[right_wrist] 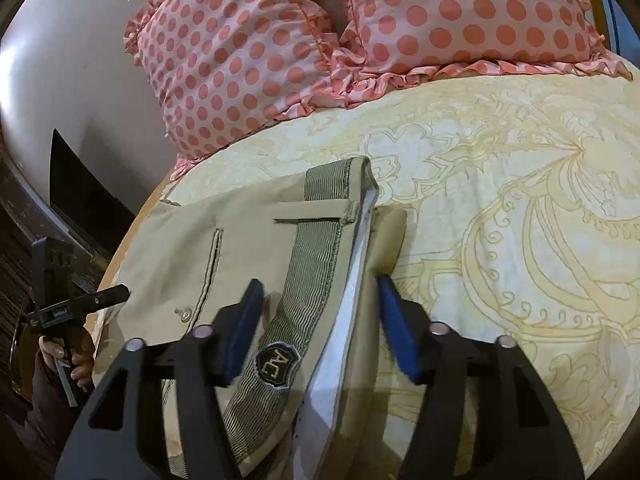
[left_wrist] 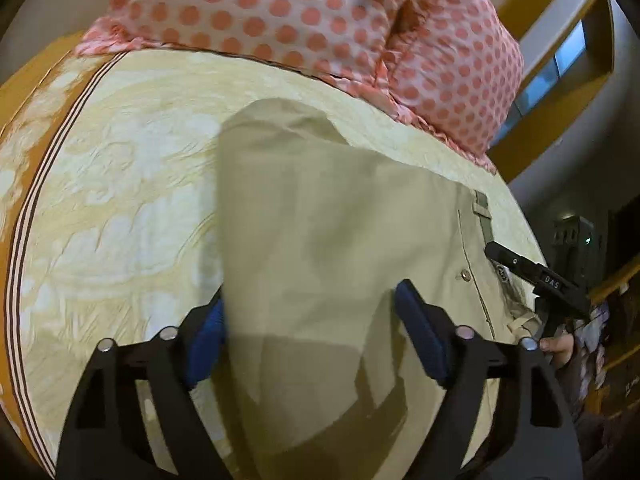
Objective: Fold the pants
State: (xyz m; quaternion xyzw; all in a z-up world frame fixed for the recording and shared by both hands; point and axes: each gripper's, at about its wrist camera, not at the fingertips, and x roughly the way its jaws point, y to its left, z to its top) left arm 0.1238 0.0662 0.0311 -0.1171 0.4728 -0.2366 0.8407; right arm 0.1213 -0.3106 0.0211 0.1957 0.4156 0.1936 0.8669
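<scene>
Khaki pants [left_wrist: 328,240] lie folded on the yellow patterned bedspread [left_wrist: 120,184]. My left gripper [left_wrist: 312,320] is open, its blue pads [left_wrist: 420,332] on either side of the leg fabric near the folded edge. In the right wrist view the waistband [right_wrist: 316,264], with striped lining and an "AC" badge [right_wrist: 277,364], lies turned up between the open fingers of my right gripper [right_wrist: 320,328]. A back pocket button [right_wrist: 185,314] shows to the left. The other gripper shows at the pants' edge in each view [left_wrist: 536,276] [right_wrist: 76,304].
Two pink polka-dot pillows [right_wrist: 280,40] lie at the head of the bed. The bed's edge [right_wrist: 120,256] runs close to the waistband side, with a dark floor and a wall beyond. An orange striped border [left_wrist: 36,184] marks the bedspread's left side.
</scene>
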